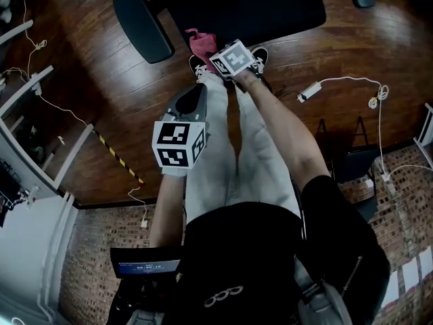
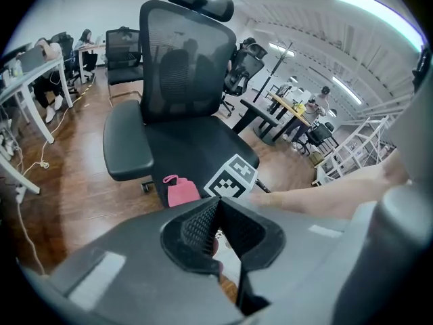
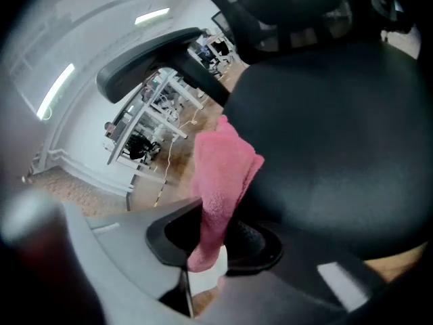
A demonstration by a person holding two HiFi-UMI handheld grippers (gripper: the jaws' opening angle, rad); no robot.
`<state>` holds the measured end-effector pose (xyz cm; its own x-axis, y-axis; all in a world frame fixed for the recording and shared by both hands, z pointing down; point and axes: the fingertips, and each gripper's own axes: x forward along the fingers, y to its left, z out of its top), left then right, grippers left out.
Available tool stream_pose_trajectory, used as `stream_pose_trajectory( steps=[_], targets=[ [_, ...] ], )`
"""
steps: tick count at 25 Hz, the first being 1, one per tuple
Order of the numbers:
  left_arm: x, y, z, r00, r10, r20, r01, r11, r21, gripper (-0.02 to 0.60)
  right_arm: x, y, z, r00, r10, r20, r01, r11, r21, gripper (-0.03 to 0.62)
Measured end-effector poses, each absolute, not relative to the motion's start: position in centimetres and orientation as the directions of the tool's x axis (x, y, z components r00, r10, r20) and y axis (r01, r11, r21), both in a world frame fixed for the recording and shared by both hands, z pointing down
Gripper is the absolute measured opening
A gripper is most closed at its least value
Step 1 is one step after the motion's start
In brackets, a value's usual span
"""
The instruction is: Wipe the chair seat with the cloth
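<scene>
Two claws show: the right claw (image 3: 215,239) is clamped on the pink cloth (image 3: 220,171), at the near edge of the black chair seat (image 3: 338,147); the left claw (image 2: 218,223), held nearer, is together, empty.

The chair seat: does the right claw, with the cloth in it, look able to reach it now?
Probably yes. The right claw is shut on the pink cloth, close beside the edge of the chair seat, and nothing stands between them.
</scene>
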<state>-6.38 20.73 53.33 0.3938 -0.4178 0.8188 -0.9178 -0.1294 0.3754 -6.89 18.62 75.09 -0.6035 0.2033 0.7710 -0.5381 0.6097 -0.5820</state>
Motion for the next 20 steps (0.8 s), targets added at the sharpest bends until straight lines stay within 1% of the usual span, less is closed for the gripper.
stream_pose_trajectory(
  steps=[9,20],
  targets=[
    [-1.2,19.4,53.5,0.436,-0.389,0.812,-0.900,-0.183,0.396,-0.006,5.3,12.5,76.6,-0.565,0.062,0.823,-0.702,0.487,-0.519,0.075],
    [1.9,17.7,53.6,0.440,-0.372,0.817,-0.897,-0.229,0.378,-0.006,19.4,4.2,76.2,-0.472,-0.115,0.874,-0.828,0.400,-0.394,0.075]
  ],
)
